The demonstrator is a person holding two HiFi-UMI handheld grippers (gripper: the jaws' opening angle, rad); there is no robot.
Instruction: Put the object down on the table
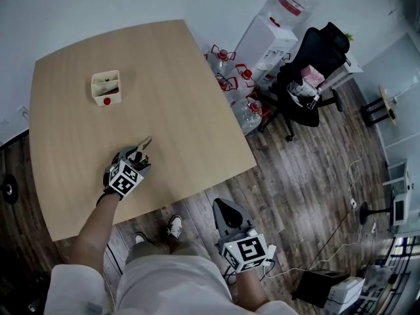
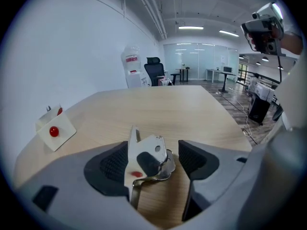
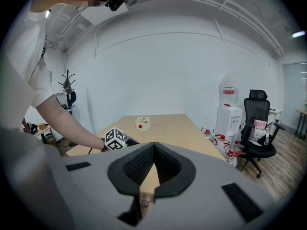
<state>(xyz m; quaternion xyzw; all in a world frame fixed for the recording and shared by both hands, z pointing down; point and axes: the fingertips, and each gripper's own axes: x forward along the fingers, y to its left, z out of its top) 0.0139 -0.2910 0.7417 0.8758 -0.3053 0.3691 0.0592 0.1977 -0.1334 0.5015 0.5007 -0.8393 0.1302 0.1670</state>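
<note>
Your left fingers [image 2: 111, 166] stand wide, the metal tool [image 2: 146, 152] between them on the tabletop [image 2: 163, 109], near its front edge, with broad bare wood ahead. Your right fingers [image 3: 168, 166] are closed together, off the tabletop's edge.

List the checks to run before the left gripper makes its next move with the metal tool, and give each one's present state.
1. Left gripper jaws apart: ok, they stand wide.
2. Metal tool free of both pads: cannot tell. There is a clear gap on one side, but it stands close against the other pad.
3. Tool resting on the table: cannot tell. Its lower end is hidden behind the gripper body.
4. Room around the tool: ok. The white box with the red ball stands well away.
5. Right gripper out of the way: ok. It is shut, empty and off the table edge.
</note>
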